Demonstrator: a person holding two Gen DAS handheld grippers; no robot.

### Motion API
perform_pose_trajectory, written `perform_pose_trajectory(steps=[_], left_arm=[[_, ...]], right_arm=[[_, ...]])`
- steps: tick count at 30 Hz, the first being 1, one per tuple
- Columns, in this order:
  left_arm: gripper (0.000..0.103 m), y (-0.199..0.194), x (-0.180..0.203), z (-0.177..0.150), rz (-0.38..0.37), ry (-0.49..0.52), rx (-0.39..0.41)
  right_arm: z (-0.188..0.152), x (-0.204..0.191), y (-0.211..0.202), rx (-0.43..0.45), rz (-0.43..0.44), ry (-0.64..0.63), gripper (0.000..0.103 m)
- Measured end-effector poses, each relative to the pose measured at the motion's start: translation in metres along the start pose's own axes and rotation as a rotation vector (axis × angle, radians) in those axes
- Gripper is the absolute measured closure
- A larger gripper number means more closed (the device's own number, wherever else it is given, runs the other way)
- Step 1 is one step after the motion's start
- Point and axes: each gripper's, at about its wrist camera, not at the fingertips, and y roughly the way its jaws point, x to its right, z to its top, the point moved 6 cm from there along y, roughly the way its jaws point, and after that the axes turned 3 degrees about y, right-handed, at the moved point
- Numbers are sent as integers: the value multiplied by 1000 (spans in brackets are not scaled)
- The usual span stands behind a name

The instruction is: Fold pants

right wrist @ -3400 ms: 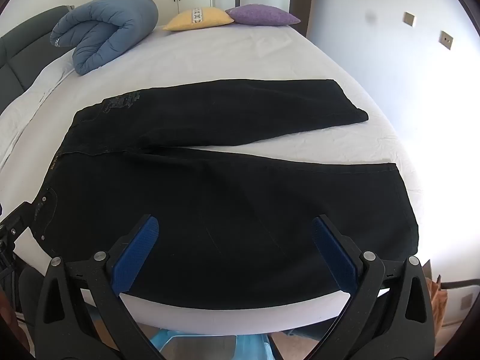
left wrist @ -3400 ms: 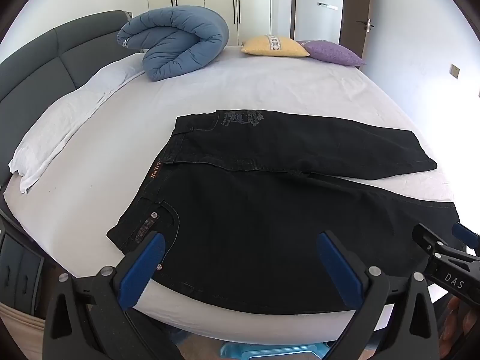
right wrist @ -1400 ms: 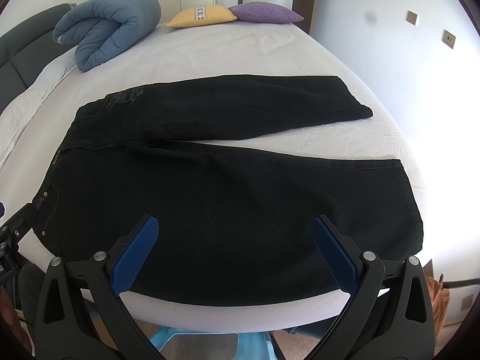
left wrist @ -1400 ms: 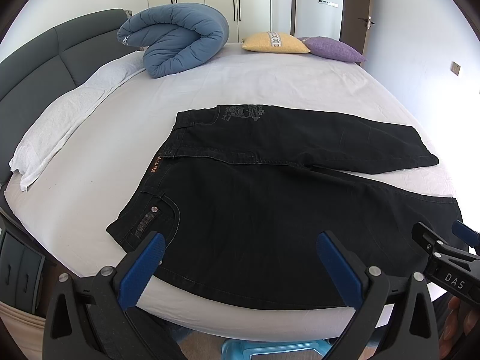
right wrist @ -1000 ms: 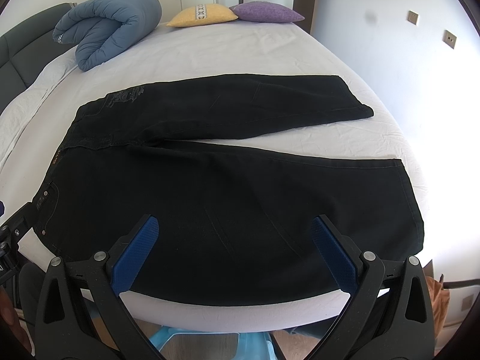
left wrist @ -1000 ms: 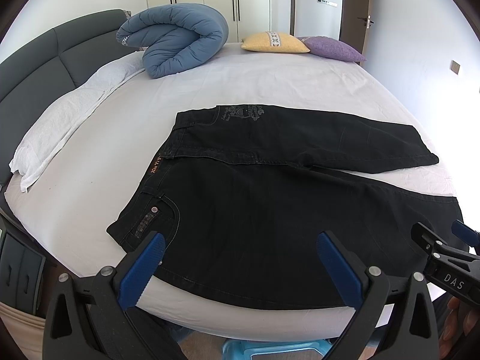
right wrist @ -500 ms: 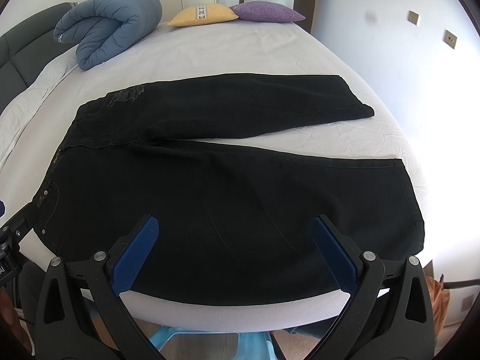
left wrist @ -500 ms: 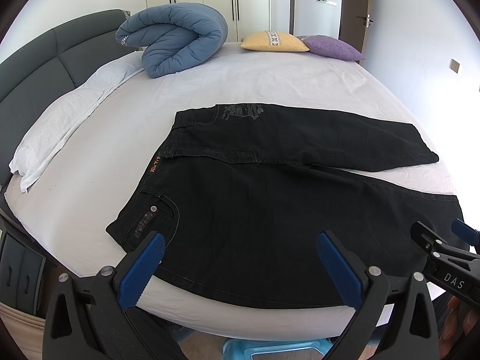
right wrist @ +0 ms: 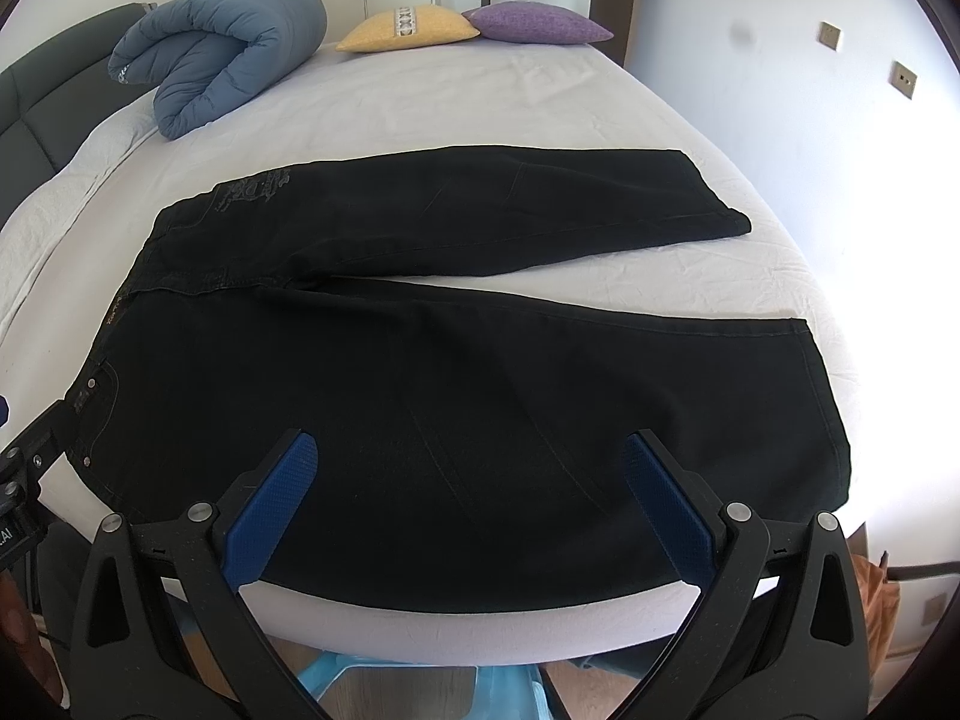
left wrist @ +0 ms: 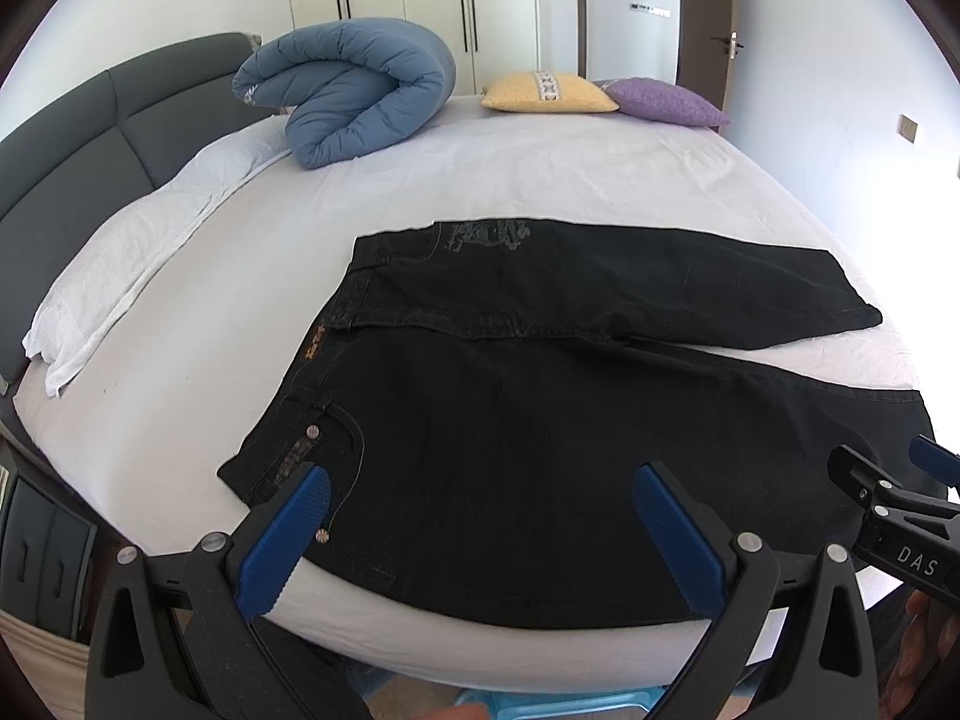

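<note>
Left gripper (left wrist: 480, 516): jaws spread wide, blue pads (left wrist: 282, 540) facing inward, nothing between them; held low and level, pointing forward. Right gripper (right wrist: 474, 492): jaws likewise spread wide, blue pads (right wrist: 666, 510) bare, nothing gripped. The two grippers sit side by side, each visible at the edge of the other's view.

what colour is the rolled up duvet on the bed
The duvet is blue, clearest in the left wrist view.
</note>
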Motion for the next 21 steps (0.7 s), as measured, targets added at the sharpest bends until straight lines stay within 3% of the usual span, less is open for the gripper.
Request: perform_pose_trajectory(steps=[5, 9, 12, 17, 21], left_arm=[[0, 15, -9, 25, -72, 49, 46], [0, 45, -24, 58, -66, 108, 50], [0, 70, -44, 81, -26, 96, 64], [0, 126, -85, 113, 136, 99, 5], [0, 188, -123, 143, 124, 23, -104]], right_arm=[[27, -12, 3, 20, 160, -85, 0], [73, -21, 6, 73, 282, -175, 0], [119, -28, 17, 127, 331, -241, 0], [190, -53, 61, 196, 337, -416, 0], [228, -84, 121, 134, 373, -532, 0]])
